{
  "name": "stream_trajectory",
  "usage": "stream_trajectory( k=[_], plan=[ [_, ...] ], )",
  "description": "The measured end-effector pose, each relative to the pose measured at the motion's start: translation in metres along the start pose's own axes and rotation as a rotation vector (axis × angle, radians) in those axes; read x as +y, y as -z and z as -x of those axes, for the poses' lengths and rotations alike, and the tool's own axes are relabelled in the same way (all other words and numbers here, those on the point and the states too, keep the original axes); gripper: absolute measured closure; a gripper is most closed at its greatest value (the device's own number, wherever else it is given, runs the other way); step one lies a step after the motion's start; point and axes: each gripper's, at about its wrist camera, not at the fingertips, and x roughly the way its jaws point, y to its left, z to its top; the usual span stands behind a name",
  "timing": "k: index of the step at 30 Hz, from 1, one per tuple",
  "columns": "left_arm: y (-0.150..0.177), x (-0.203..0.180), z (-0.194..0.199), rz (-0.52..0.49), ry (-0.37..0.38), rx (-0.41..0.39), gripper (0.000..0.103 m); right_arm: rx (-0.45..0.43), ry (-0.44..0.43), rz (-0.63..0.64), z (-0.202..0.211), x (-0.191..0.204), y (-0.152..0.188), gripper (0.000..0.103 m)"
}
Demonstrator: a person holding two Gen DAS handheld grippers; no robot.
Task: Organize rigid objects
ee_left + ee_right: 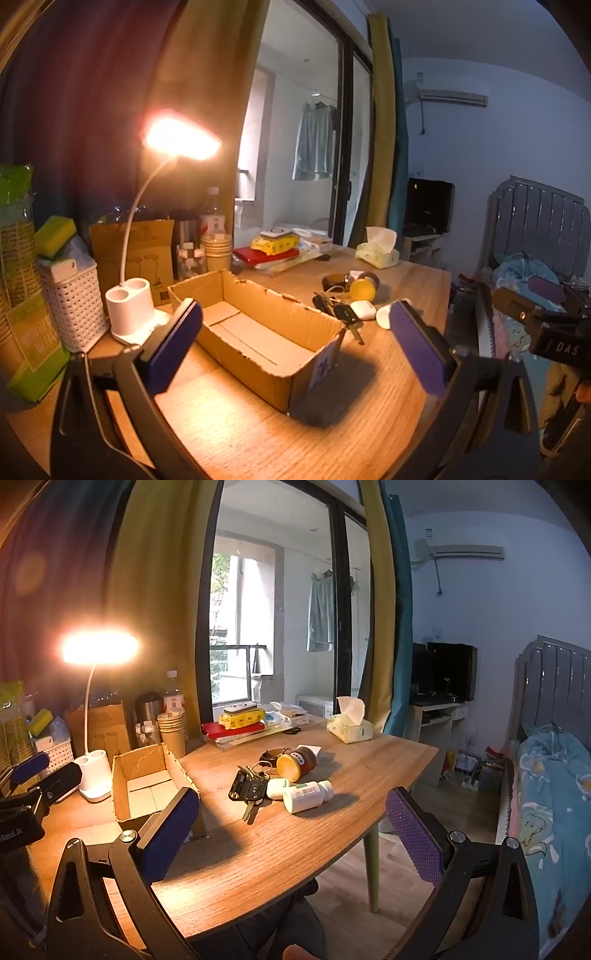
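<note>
An open, empty cardboard box [273, 332] lies on the wooden table [236, 435]; it also shows in the right wrist view [147, 786]. Right of it lie a bunch of keys [249, 788], a white pill bottle [308, 795] on its side, a white earbud case [277, 788] and a brown jar with a yellow lid [297, 764]. The keys [338, 308] and jar [364, 288] also show in the left wrist view. My left gripper [295, 343] is open and empty above the box. My right gripper [295, 834] is open and empty, short of the objects.
A lit white desk lamp [129, 306] and a white basket [72, 306] stand left of the box. Paper cups [171, 731], books [236, 729] and a tissue pack [351, 723] stand at the back. A bed [546, 782] is to the right.
</note>
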Motion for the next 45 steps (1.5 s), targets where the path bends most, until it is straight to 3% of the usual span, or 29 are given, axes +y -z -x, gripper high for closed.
stream_trajectory(
  k=[14, 22, 33, 45],
  plan=[
    [-0.0014, 0.0002, 0.0024, 0.002, 0.047, 0.009, 0.003, 0.000, 0.003, -0.008, -0.0008, -0.0040, -0.0009, 0.000],
    [-0.0013, 0.0042, -0.0050, 0.013, 0.015, 0.043, 0.004, -0.002, 0.002, -0.011, -0.0007, -0.0044, -0.0009, 0.000],
    [-0.0021, 0.0022, -0.0018, 0.004, -0.022, 0.022, 0.004, 0.000, 0.003, -0.006, 0.0020, -0.0049, -0.0035, 0.000],
    [-0.0050, 0.0002, 0.0016, 0.004, -0.004, 0.015, 0.004, 0.002, 0.001, -0.005, 0.0031, -0.0039, -0.0034, 0.000]
  ],
)
